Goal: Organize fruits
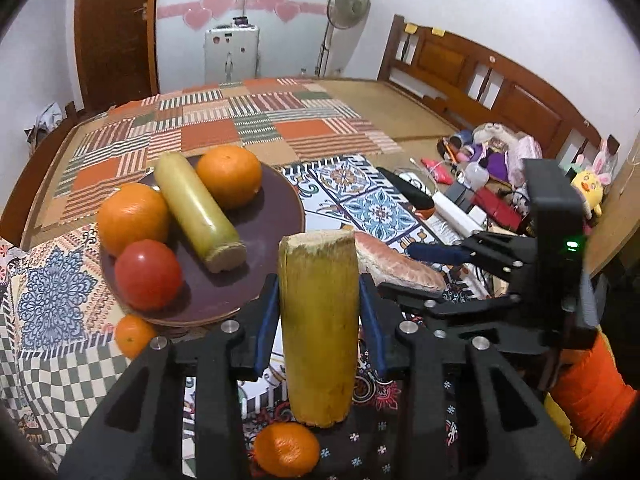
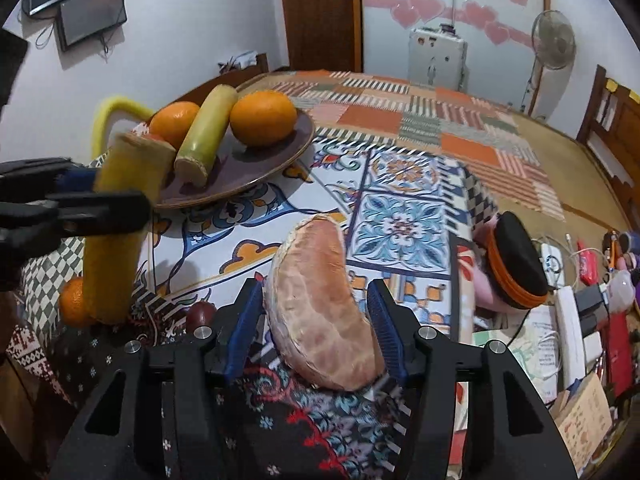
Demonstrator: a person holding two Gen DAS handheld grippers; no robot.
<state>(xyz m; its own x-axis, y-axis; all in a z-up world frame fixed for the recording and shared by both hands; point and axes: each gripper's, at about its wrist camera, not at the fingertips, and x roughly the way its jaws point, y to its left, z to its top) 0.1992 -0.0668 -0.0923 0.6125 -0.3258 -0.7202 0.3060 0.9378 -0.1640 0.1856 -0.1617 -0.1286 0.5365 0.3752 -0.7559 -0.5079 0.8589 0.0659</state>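
Left wrist view: left gripper (image 1: 320, 312), its blue-padded fingers (image 1: 267, 322) closed around an upright sugarcane piece (image 1: 318, 328), lifted above the patterned cloth (image 1: 360, 188) on the bed. Just left of it stands a dark plate (image 1: 276, 216) carrying two oranges (image 1: 134, 218), a red tomato (image 1: 148, 274) and a second sugarcane piece (image 1: 200, 212) lying between the oranges. A small mandarin (image 1: 134, 335) lies beside the plate's near rim; another mandarin (image 1: 286, 450) lies below the held cane. Right gripper (image 1: 436, 254) appears at right.

Right wrist view: right gripper (image 2: 316, 320), fingers (image 2: 386, 330) narrowed onto a peeled pomelo segment (image 2: 320, 304), held above the cloth and right of the plate (image 2: 256, 176). Left gripper with its cane (image 2: 120, 224) shows at left, near the plate's rim. A black-and-orange pouch (image 2: 516, 256) lies at right among clutter.
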